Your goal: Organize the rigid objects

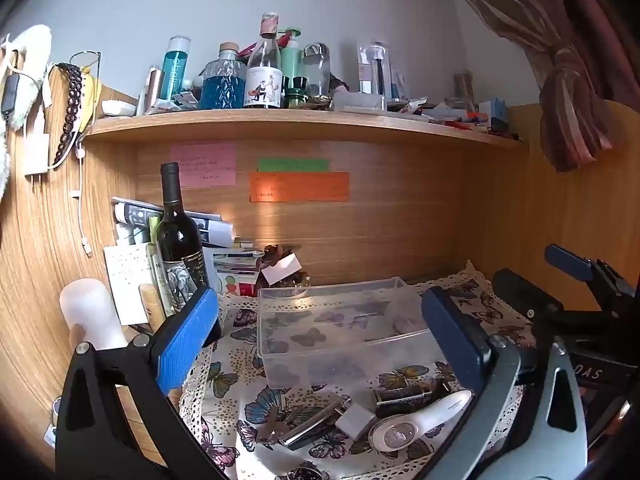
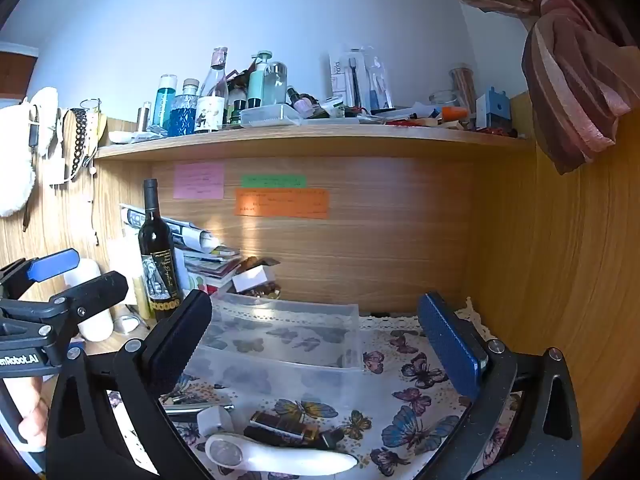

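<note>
A clear plastic box (image 1: 340,336) (image 2: 280,340) stands empty on the butterfly cloth (image 1: 236,380) (image 2: 420,416). In front of it lie small items: a white hand mirror (image 1: 416,420) (image 2: 276,458), a dark tube (image 1: 408,396) (image 2: 288,428), a small white block (image 1: 356,420) (image 2: 216,420) and a shiny metal clip (image 1: 312,424) (image 2: 196,406). My left gripper (image 1: 320,344) is open above the box and items, holding nothing. My right gripper (image 2: 316,352) is open and empty, just right of the left one.
A dark wine bottle (image 1: 178,240) (image 2: 158,256), stacked papers (image 1: 224,256) and a white candle (image 1: 90,312) crowd the left. A cluttered shelf (image 1: 304,124) (image 2: 312,136) hangs above. Wooden walls close the back and right. A curtain (image 2: 576,80) hangs upper right.
</note>
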A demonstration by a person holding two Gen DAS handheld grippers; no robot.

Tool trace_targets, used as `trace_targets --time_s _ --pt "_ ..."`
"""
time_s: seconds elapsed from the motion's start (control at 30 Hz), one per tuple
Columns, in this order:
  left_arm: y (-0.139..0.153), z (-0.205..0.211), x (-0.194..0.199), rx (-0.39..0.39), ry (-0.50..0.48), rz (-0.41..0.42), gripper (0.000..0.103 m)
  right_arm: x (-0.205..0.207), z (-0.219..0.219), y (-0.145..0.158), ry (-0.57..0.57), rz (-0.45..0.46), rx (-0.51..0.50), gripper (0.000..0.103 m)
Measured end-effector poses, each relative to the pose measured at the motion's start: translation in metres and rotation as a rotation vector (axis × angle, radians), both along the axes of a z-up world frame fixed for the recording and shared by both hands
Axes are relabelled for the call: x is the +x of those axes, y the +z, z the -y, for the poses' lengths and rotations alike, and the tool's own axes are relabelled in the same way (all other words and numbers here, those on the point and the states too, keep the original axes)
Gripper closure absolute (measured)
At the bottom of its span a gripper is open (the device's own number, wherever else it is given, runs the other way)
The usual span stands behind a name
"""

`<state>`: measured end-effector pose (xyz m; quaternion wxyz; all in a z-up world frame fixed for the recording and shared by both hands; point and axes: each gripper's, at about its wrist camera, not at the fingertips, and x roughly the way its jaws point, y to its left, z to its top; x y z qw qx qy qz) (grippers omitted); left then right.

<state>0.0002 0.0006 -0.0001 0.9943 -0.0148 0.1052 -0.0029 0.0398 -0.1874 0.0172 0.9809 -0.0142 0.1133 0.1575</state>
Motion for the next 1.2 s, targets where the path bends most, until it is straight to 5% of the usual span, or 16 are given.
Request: trace_targets --time_s 1.2 --pt "0.0011 -0.0005 -0.0017 -0.010 -0.022 0.002 0.000 -0.0028 0.0032 0.0026 0.004 -0.003 0.040 0.000"
